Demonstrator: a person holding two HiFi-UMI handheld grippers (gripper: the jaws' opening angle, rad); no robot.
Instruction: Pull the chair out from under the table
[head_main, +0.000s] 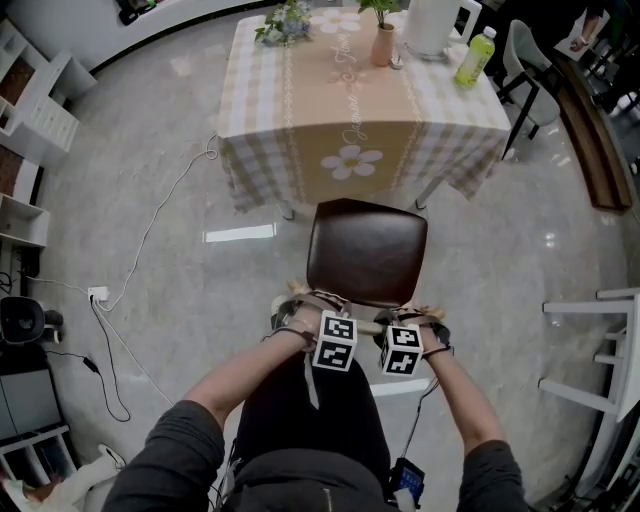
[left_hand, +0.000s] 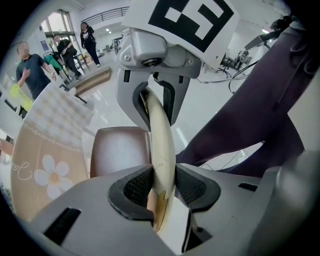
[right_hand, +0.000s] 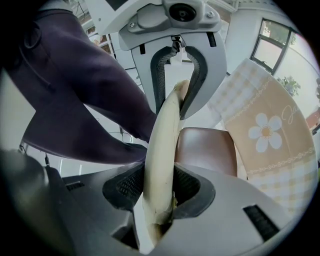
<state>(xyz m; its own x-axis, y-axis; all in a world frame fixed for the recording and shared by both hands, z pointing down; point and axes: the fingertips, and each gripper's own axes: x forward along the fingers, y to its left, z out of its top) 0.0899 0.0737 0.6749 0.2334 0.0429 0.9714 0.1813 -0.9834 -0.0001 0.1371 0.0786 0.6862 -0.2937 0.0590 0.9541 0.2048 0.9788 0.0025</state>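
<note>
The chair stands on the floor just in front of the table (head_main: 300, 110), its brown seat (head_main: 366, 250) in the open. Its cream back rail runs across right in front of the person. My left gripper (head_main: 316, 304) is shut on the rail's left part and my right gripper (head_main: 414, 314) on its right part. In the left gripper view the rail (left_hand: 161, 140) passes between the pads of the left gripper (left_hand: 162, 187), with the seat (left_hand: 117, 150) beyond. The right gripper view shows the same rail (right_hand: 164, 140) clamped in the right gripper (right_hand: 159, 187), beside the seat (right_hand: 205, 150).
On the checked tablecloth stand a green bottle (head_main: 476, 55), a vase (head_main: 383, 45) and flowers (head_main: 285, 22). A white frame (head_main: 598, 350) stands at the right, shelves (head_main: 30, 120) at the left. A cable (head_main: 150, 240) and power strip (head_main: 97, 295) lie on the floor. People (left_hand: 30, 70) stand far off.
</note>
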